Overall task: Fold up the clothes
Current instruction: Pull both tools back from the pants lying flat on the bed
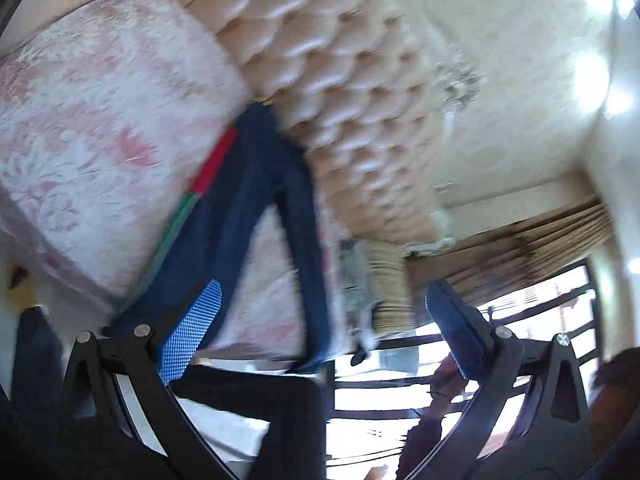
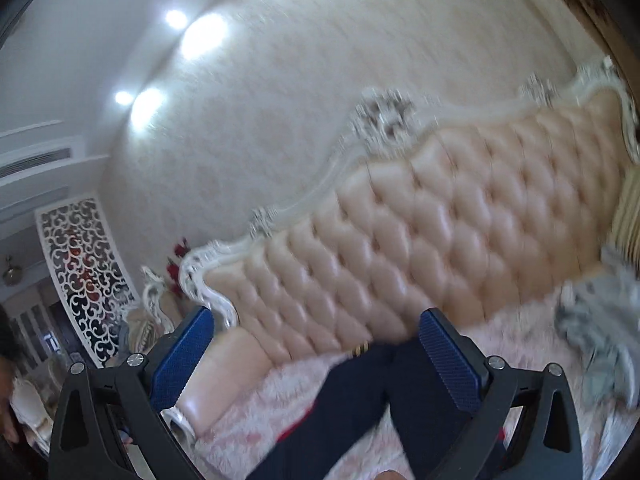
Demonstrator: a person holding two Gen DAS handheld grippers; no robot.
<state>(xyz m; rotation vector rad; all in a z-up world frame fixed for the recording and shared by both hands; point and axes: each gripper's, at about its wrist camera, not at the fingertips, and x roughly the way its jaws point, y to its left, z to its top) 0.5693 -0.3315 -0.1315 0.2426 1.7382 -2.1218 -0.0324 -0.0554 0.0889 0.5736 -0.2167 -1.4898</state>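
Left wrist view: navy trousers (image 1: pixel 240 200) on pink floral sofa cover (image 1: pixel 100 140), tufted backrest (image 1: pixel 340 100) behind, both hand-held grippers (image 1: pixel 320 328) wide, empty

Tufted beige sofa back (image 2: pixel 460 216), pink floral seat cover (image 1: pixel 100 128), brown curtain (image 1: pixel 520 248) by barred window (image 1: pixel 440 380), white scrollwork screen (image 2: pixel 84 272), ceiling spotlights (image 2: pixel 176 20).

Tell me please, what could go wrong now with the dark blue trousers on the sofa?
1. Both the left gripper and the right gripper are open and hold nothing, so the dark blue trousers may stay spread, legs apart, on the pink cover.
2. Both views are blurred by motion; a fast grasp may miss the cloth.
3. The grey patterned cloth lies close by and might be caught along with the trousers.
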